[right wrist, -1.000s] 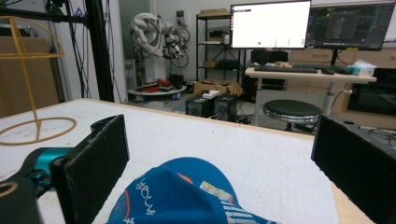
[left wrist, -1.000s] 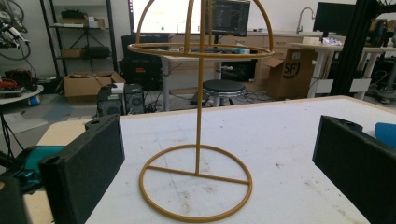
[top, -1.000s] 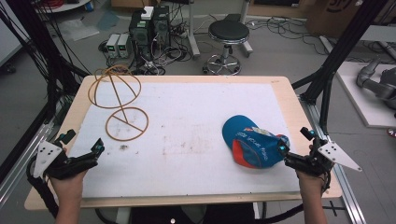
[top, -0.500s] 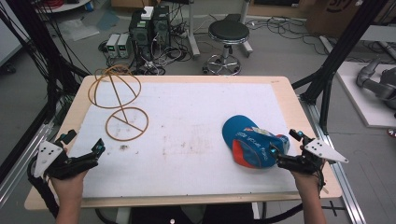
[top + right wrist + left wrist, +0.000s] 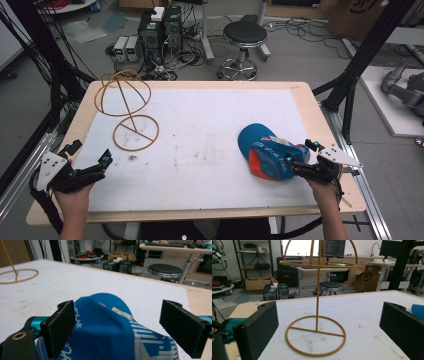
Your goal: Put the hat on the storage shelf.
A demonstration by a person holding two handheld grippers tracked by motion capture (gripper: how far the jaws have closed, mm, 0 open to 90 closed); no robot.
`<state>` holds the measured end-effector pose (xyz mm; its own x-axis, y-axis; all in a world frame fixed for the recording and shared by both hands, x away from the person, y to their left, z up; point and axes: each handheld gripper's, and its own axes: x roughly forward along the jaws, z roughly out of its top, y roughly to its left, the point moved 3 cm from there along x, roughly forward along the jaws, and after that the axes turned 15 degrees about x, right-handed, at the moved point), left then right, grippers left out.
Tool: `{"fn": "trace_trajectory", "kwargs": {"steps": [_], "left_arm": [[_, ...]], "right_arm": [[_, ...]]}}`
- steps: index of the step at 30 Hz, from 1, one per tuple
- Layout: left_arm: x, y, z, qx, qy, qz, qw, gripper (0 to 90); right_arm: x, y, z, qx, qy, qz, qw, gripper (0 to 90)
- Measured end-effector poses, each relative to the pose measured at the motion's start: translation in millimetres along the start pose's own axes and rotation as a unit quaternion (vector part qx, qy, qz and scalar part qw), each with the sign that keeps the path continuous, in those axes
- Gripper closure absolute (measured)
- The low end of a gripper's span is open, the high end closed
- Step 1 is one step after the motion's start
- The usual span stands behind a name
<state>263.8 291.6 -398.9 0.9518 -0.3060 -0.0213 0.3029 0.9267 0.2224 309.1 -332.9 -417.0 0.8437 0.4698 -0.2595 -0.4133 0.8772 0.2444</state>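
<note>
I see a blue cap [image 5: 267, 152] of woven cloth, matt, with printed white lettering. The stand [image 5: 317, 322] looks like thin metal wire, gold-painted, slight sheen. My table [image 5: 300, 90] has a pale wood rim; its white top sheet [image 5: 210, 120] is matt, scuffed and stained. The gripper pads [image 5: 61, 325] look like black matt plastic, faintly ridged.

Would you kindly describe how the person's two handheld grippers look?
Both the left gripper and the right gripper are black, with flat rectangular black fingers, teal fittings, a grey three-cornered plate on top and black cables trailing. The forearms are bare, without sleeves.
</note>
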Motion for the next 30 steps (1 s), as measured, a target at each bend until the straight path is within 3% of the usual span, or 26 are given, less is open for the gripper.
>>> {"fn": "trace_trajectory", "kwargs": {"steps": [12, 20, 30], "left_arm": [[-2.3, 1.7, -0.3, -0.003, -0.001, 0.002, 1.0, 2.5], [-2.0, 1.8, -0.7, -0.005, -0.002, 0.002, 1.0, 2.5], [-1.3, 1.1, -1.4, -0.004, 0.002, 0.001, 1.0, 2.5]], "right_arm": [[8.7, 3.2, -7.5, -0.02, 0.051, -0.003, 0.9985, 26.4], [14.1, 5.0, -13.0, -0.033, 0.085, -0.019, 0.9956, 50.1], [11.2, 4.7, -11.0, -0.036, 0.078, -0.011, 0.9963, 79.7]]}}
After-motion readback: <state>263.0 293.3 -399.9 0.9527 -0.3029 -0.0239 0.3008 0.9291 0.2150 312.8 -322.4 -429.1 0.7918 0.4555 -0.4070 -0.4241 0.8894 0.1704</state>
